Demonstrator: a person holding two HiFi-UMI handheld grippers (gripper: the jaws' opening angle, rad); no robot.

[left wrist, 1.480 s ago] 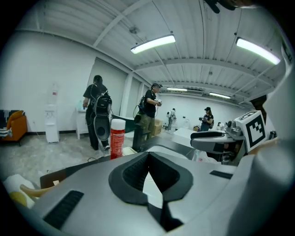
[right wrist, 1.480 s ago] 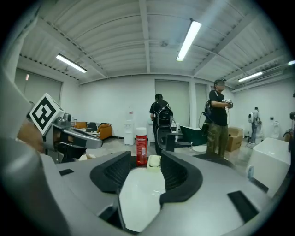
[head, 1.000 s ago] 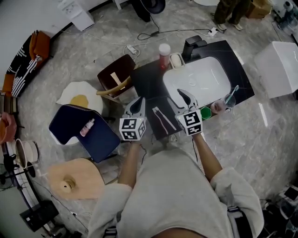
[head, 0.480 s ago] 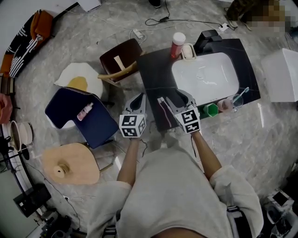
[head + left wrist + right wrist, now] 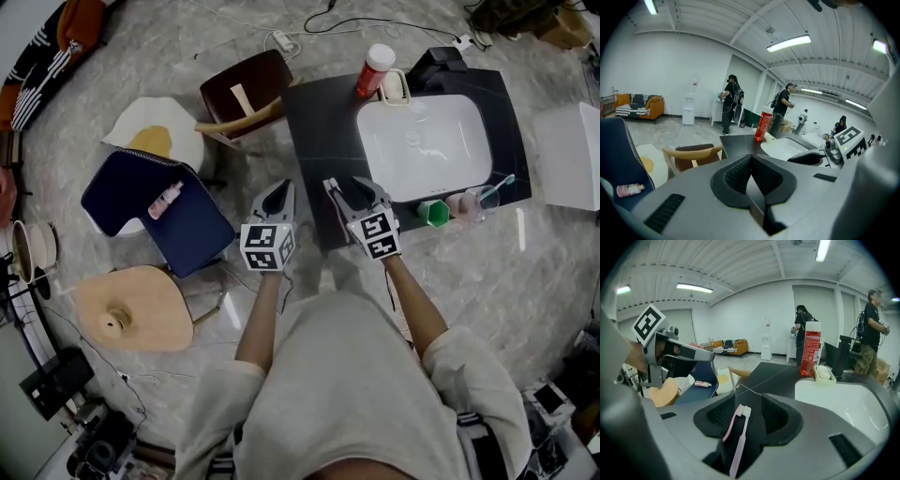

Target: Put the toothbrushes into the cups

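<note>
Left gripper [image 5: 751,156]: fingers pressed together, nothing between them, held just left of the dark desk [image 5: 314,131]
Right gripper [image 5: 748,395]: fingers apart, having just been closing, pressing on nothing
Toothbrushes [image 5: 739,430]: one pink, one white, side by side on the desk between the right gripper's fingers
Cups: green cup [image 5: 432,212], pink cup [image 5: 459,204] and clear cup [image 5: 487,197] in a row at the desk's front edge by the white sink [image 5: 427,145]; the clear cup holds a blue toothbrush [image 5: 502,183]

red bottle [image 5: 377,67]: beside sink [image 5: 424,150] | pink bottle [image 5: 166,200]: on navy cushion [image 5: 187,239] | wooden chair [image 5: 242,94]: beside counter [image 5: 323,141]
</note>
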